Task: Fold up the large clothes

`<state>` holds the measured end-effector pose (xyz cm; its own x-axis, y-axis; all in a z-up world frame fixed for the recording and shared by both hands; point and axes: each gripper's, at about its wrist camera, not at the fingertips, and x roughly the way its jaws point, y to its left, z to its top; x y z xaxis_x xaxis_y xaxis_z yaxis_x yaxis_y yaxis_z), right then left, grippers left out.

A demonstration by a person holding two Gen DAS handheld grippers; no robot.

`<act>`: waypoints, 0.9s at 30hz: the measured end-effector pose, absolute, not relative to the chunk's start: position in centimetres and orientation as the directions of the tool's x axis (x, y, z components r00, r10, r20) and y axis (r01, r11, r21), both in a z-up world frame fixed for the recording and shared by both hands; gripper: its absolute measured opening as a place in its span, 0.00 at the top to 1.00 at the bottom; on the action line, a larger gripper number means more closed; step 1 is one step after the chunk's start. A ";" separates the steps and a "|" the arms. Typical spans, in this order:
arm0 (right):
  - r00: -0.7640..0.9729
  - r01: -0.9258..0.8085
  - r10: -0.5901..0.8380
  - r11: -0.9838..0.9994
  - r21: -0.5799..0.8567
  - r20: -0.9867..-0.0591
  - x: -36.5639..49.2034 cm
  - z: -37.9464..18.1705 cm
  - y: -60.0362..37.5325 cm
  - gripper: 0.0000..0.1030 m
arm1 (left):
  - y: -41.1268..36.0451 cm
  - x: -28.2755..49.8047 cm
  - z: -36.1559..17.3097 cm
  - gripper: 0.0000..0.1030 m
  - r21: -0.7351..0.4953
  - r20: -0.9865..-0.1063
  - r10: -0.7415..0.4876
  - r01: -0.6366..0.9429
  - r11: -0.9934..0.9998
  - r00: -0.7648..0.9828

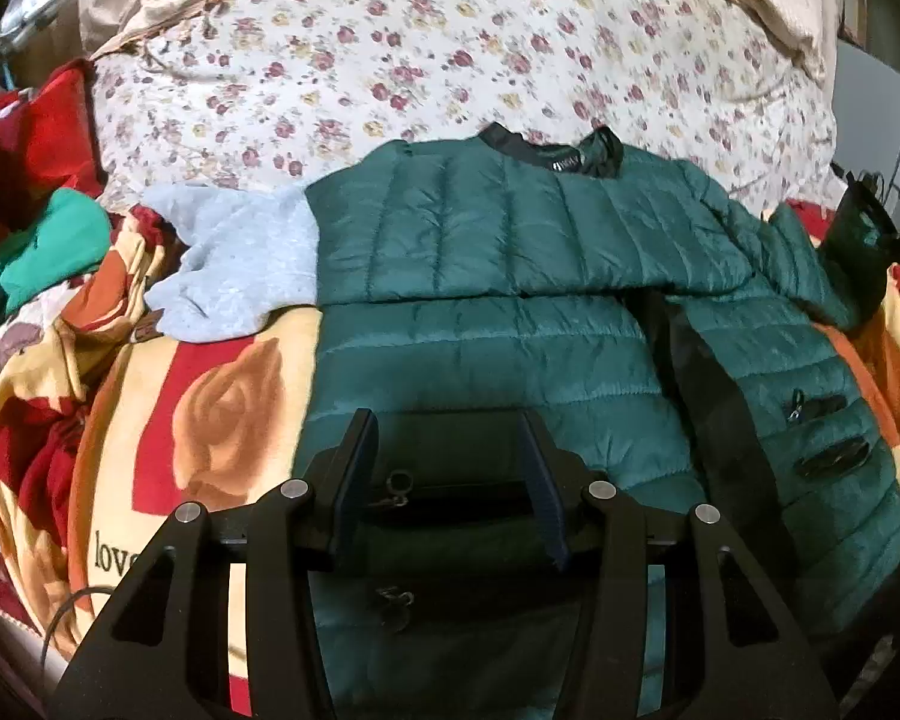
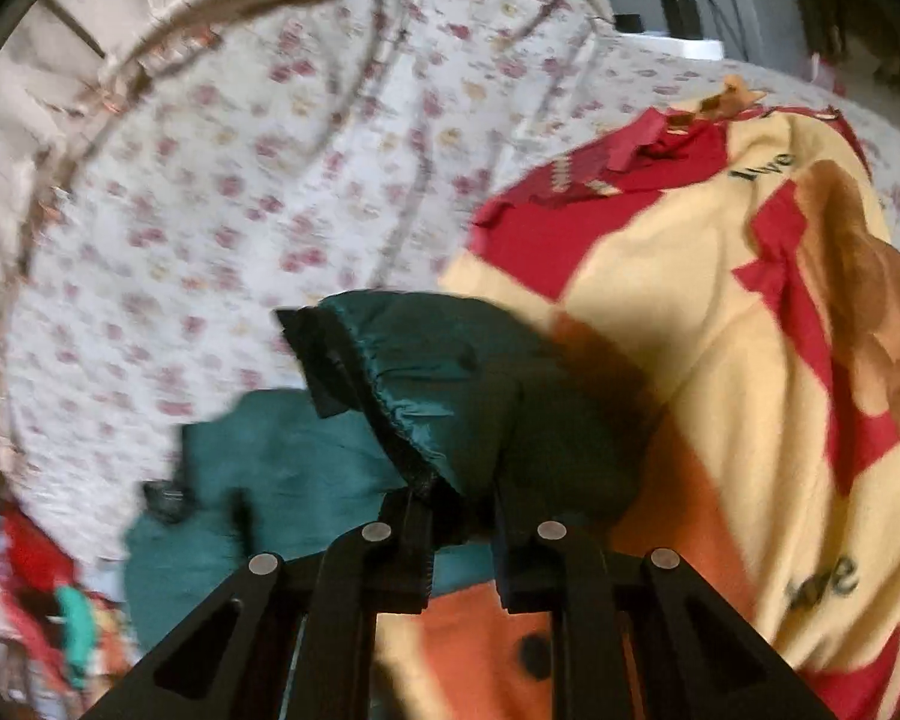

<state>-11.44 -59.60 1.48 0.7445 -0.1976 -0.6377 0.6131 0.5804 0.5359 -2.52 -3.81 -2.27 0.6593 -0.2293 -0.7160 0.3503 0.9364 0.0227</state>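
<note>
my right jaws [image 2: 459,498] clamp the cuff of the dark green quilted puffer jacket [image 1: 510,276] so its sleeve lifts for folding (body flat on the bed). my left jaws [image 1: 450,480] stand apart over its hem, steadying nothing yet.

You have a dark green quilted jacket [image 1: 510,252] with a black collar, its stitched channels running in even bands, and a plain pale grey garment [image 1: 240,264] beside it. Under them you see a cream blanket [image 1: 210,396] with red blocks, orange-brown roses and black lettering, and behind that a white quilt [image 1: 420,48] sprinkled with small maroon and yellow flowers.
</note>
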 end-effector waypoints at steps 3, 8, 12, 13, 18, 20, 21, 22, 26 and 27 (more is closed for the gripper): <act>0.799 0.534 -0.124 0.596 0.599 -0.589 -10.6 3.9 -56.9 0.86 | -2.6 -2.8 -1.7 0.54 0.010 -0.704 -0.229 0.332 0.943 0.672; 0.852 0.393 0.005 0.654 0.646 -0.523 -6.4 7.9 -50.0 0.86 | 0.1 -3.2 -0.8 0.54 -0.024 -0.676 -0.231 0.292 0.956 0.699; 0.855 0.298 0.093 0.716 0.631 -0.510 -1.5 9.8 -43.8 0.86 | 2.4 -3.3 -0.7 0.54 -0.041 -0.658 -0.221 0.258 0.965 0.720; 0.852 0.274 0.117 0.730 0.626 -0.510 -0.2 10.2 -42.0 0.86 | 3.0 -3.3 -0.7 0.54 -0.047 -0.653 -0.218 0.248 0.968 0.725; 0.812 0.164 0.240 0.781 0.603 -0.532 6.7 10.2 -33.1 0.86 | 5.2 -3.1 -1.2 0.54 -0.063 -0.637 -0.205 0.214 0.975 0.743; 0.787 0.135 0.278 0.793 0.594 -0.551 9.1 9.3 -29.9 0.86 | 6.0 -2.9 -1.6 0.54 -0.075 -0.635 -0.203 0.203 0.976 0.745; 0.771 0.122 0.301 0.796 0.593 -0.562 10.3 8.6 -28.3 0.86 | 6.3 -2.9 -1.8 0.54 -0.078 -0.635 -0.202 0.198 0.977 0.746; 0.752 0.110 0.322 0.799 0.591 -0.575 11.7 7.6 -26.7 0.86 | 6.6 -2.8 -2.0 0.54 -0.081 -0.635 -0.199 0.192 0.978 0.747; 0.676 0.099 0.369 0.811 0.576 -0.637 15.9 3.2 -22.2 0.86 | 7.5 -2.6 -2.8 0.54 -0.095 -0.636 -0.199 0.179 0.979 0.745; 0.658 0.105 0.377 0.811 0.575 -0.652 16.8 2.0 -21.6 0.86 | 7.6 -2.4 -2.9 0.54 -0.099 -0.637 -0.200 0.178 0.979 0.744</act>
